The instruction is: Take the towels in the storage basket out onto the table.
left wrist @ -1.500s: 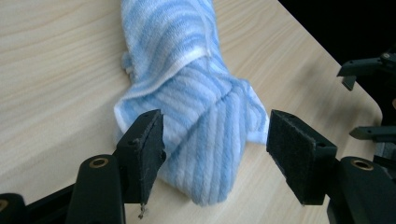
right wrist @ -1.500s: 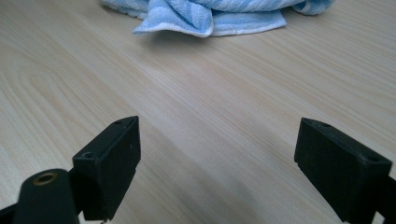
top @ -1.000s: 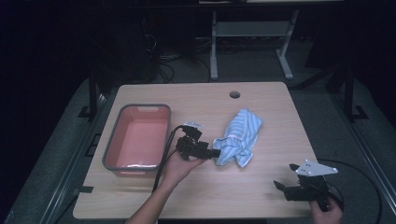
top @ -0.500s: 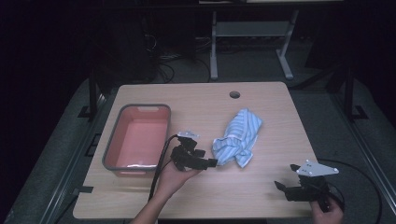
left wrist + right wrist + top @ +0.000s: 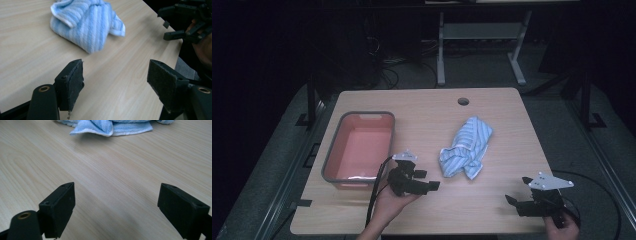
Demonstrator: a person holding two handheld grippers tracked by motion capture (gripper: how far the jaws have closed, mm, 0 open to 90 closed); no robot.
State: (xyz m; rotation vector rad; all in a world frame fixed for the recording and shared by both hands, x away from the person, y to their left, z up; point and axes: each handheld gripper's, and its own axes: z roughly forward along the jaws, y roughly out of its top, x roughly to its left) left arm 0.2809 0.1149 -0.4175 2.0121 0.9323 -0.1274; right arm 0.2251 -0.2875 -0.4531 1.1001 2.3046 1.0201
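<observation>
A crumpled blue-and-white striped towel (image 5: pixel 467 147) lies on the wooden table (image 5: pixel 427 115), right of centre. My left gripper (image 5: pixel 432 184) hovers open a short way to the towel's near left, its jaws pointing right with nothing between them. From the left gripper view, the towel (image 5: pixel 86 21) lies just ahead of the open jaws. Near the table's front right corner my right gripper (image 5: pixel 512 201) is held open and empty. Beyond its jaws, the towel (image 5: pixel 110 126) sits at the top of the right gripper view.
A pink tub with a grey rim (image 5: pixel 359 147) stands at the table's left. A round cable hole (image 5: pixel 463 101) sits near the far edge. The other gripper (image 5: pixel 185 22) appears at the upper right of the left gripper view. Dark floor and a desk frame lie behind.
My left gripper has drawn back from the towel toward the near edge and a little left, leaving the towel on the table. The right gripper has stayed put.
</observation>
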